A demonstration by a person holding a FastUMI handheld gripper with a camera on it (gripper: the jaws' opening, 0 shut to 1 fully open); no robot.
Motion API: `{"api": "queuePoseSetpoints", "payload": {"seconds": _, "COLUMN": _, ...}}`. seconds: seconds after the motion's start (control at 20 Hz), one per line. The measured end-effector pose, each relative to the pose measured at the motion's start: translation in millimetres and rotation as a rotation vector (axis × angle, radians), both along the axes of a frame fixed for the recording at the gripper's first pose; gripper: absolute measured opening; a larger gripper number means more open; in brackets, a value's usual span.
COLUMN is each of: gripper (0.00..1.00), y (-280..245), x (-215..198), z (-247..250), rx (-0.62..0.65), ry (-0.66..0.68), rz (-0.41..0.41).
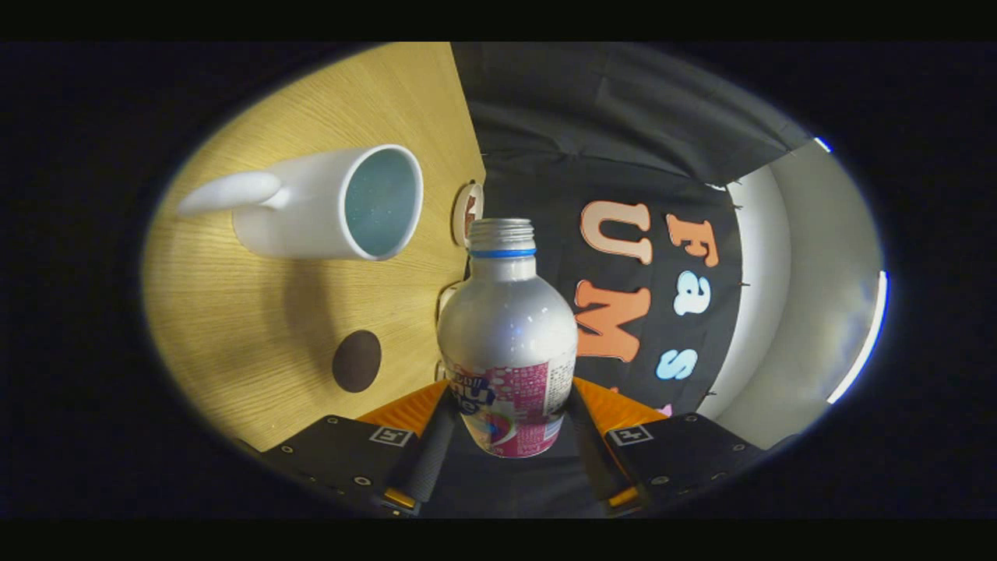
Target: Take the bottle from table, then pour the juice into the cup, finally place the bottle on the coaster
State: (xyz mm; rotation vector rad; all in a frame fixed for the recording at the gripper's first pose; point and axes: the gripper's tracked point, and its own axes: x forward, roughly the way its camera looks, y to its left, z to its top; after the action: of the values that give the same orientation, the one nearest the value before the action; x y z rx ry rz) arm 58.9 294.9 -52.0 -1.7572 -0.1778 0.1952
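Note:
My gripper (510, 417) is shut on a silver bottle (506, 335) with a pink label, a blue neck ring and no cap. Both fingers (431, 448) press on its lower body. The gripper is rolled far over, so the wooden table (257, 335) stands on edge beside the bottle and the bottle lies about level. A white cup (327, 204) with a handle and a pale blue inside stands on the table. Its mouth opens toward the bottle's neck, and the bottle's open mouth (502, 227) is just past the rim. A dark round coaster (357, 361) lies on the table nearer the fingers.
A light round disc (467, 214) sits at the table's edge beyond the cup, and another pale one (448, 300) peeks out behind the bottle. The booth's black cloth wall (607, 156) hangs past the table edge, with a pale panel (810, 296) further along.

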Motion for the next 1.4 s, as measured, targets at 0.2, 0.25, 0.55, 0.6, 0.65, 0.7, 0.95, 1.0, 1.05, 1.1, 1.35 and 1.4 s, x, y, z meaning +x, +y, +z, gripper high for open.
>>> {"api": "queuePoseSetpoints", "payload": {"seconds": 0.2, "gripper": 0.76, "y": 0.1, "x": -1.0, "z": 2.9, "rx": -0.014, "ry": -0.001, "rz": 0.005}}
{"api": "queuePoseSetpoints", "payload": {"seconds": 0.25, "gripper": 0.75, "y": 0.1, "x": 0.0, "z": 4.8, "rx": -0.021, "ry": -0.005, "rz": 0.006}}
{"api": "queuePoseSetpoints", "payload": {"seconds": 0.55, "gripper": 0.76, "y": -2.3, "x": -0.4, "z": 2.9, "rx": -0.057, "ry": 0.004, "rz": 0.004}}
{"api": "queuePoseSetpoints", "payload": {"seconds": 0.6, "gripper": 0.76, "y": -2.9, "x": -0.1, "z": 1.9, "rx": -0.061, "ry": 0.007, "rz": 0.005}}
{"api": "queuePoseSetpoints", "payload": {"seconds": 0.65, "gripper": 0.75, "y": -3.7, "x": -0.1, "z": 1.1, "rx": -0.062, "ry": 0.011, "rz": 0.003}}
{"api": "queuePoseSetpoints", "payload": {"seconds": 0.7, "gripper": 0.75, "y": -3.9, "x": 0.1, "z": 1.1, "rx": -0.060, "ry": 0.013, "rz": 0.001}}
{"api": "queuePoseSetpoints", "payload": {"seconds": 0.95, "gripper": 0.76, "y": -5.3, "x": -1.1, "z": 1.5, "rx": -0.055, "ry": 0.015, "rz": -0.007}}
{"api": "queuePoseSetpoints", "payload": {"seconds": 1.0, "gripper": 0.75, "y": -4.9, "x": -0.1, "z": 1.7, "rx": -0.058, "ry": 0.013, "rz": -0.006}}
{"api": "queuePoseSetpoints", "payload": {"seconds": 1.05, "gripper": 0.75, "y": -5.2, "x": -0.7, "z": 0.8, "rx": -0.060, "ry": 0.016, "rz": -0.005}}
{"api": "queuePoseSetpoints", "payload": {"seconds": 1.1, "gripper": 0.75, "y": -4.8, "x": -1.2, "z": 0.6, "rx": -0.061, "ry": 0.017, "rz": -0.004}}
{"api": "queuePoseSetpoints", "payload": {"seconds": 1.35, "gripper": 0.75, "y": -4.8, "x": -0.6, "z": 0.6, "rx": -0.076, "ry": 0.017, "rz": -0.004}}
{"api": "queuePoseSetpoints", "payload": {"seconds": 1.4, "gripper": 0.75, "y": -4.9, "x": -0.3, "z": 0.2, "rx": -0.079, "ry": 0.018, "rz": -0.004}}
